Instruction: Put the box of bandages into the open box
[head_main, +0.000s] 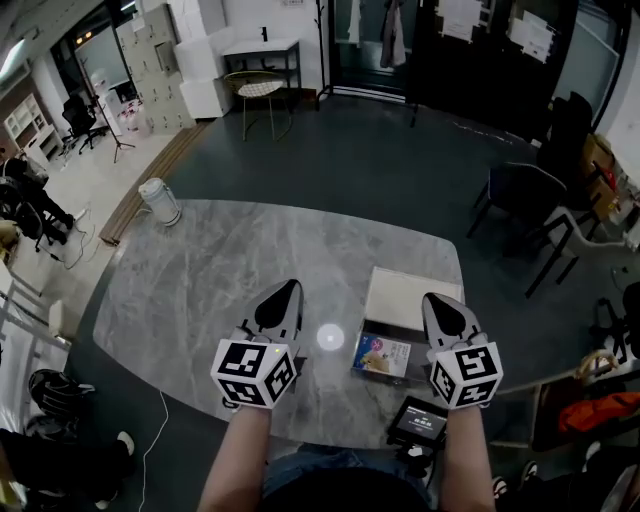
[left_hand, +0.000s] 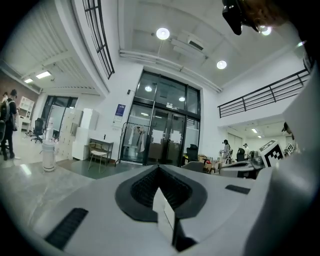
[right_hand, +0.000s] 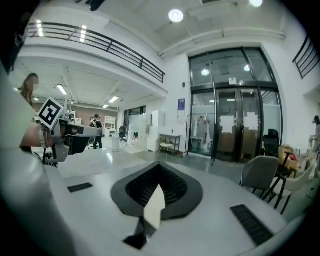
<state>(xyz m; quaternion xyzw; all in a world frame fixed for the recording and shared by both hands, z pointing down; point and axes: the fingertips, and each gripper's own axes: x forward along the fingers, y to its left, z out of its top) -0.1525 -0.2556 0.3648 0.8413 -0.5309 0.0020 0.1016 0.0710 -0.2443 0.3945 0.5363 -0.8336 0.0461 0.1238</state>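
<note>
The box of bandages is judged light, stiff yet crushable, best pinched across its narrow sides; the left gripper and right gripper are closed on nothing

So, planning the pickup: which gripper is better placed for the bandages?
Likely right: the right gripper is beside the box of bandages and open box; the left gripper is farther. Both shut, empty.

left gripper + right gripper: 2 | box of bandages: 1 | open box: 1 | table: 1
</note>
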